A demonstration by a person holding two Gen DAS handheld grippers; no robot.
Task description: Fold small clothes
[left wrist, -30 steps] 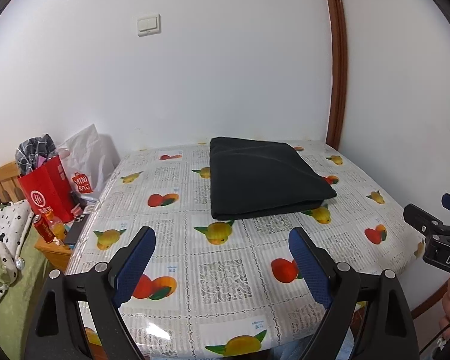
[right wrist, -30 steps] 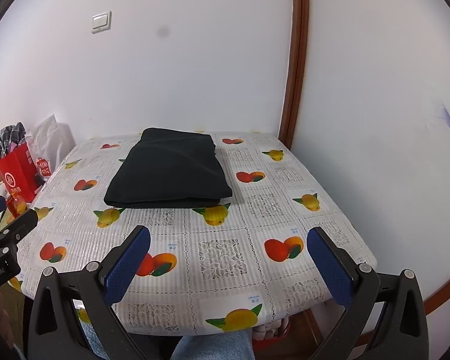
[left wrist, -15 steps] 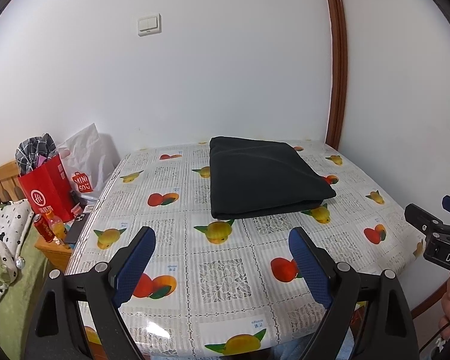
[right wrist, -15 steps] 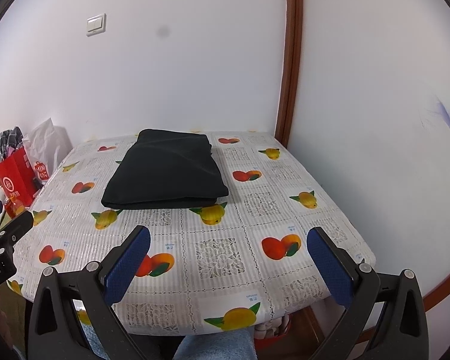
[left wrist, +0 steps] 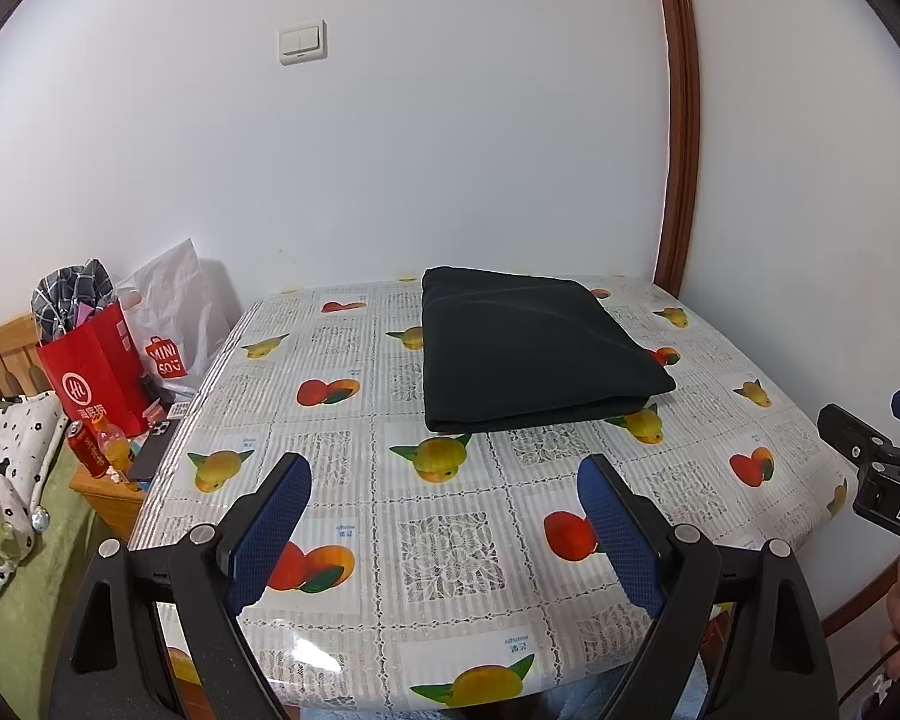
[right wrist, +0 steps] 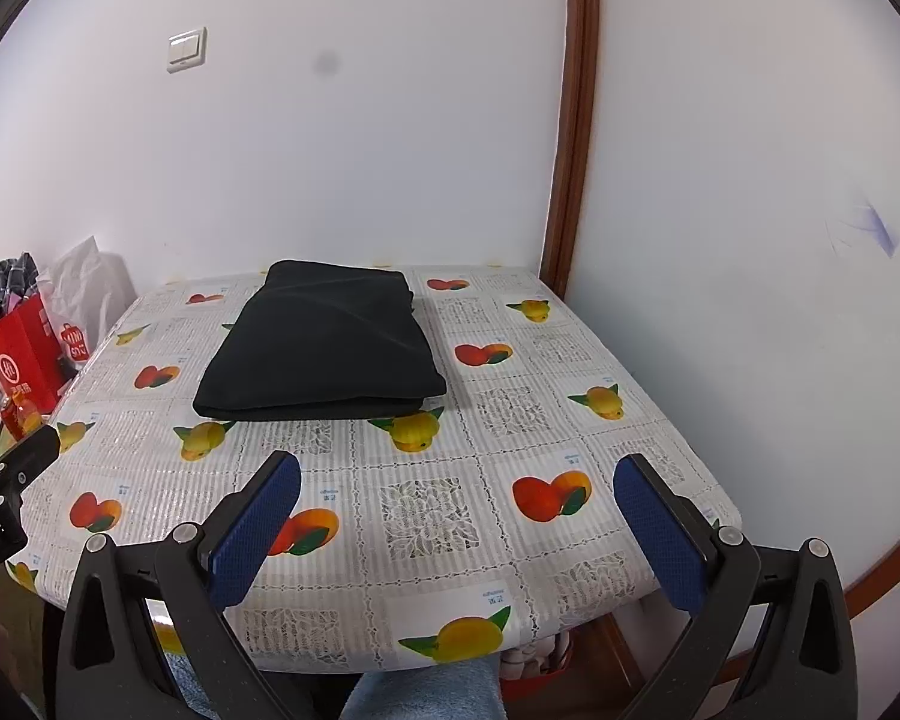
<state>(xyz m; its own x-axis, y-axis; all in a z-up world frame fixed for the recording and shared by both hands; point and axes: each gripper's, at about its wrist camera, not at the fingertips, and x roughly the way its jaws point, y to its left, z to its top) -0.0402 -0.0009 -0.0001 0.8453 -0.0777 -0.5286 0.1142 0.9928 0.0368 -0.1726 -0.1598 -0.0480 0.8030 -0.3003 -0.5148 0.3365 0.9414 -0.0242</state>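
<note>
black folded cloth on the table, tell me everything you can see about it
The black folded cloth is a plain, matte, soft-looking fabric folded into a flat, roughly rectangular stack; layered edges show along its near side, and a faint diagonal crease crosses the top. It lies flat on the fruit-patterned tablecloth, toward the far side near the white wall. Nothing rests on it. Both the left gripper and the right gripper hover open, well short of it.

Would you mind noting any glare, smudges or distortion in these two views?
Left wrist view: window glare on the glossy fruit-print tablecloth at the near edge; the brown wooden trim bows from fisheye. Right wrist view: a faint grey smudge over the wall; corners vignetted black.
</note>
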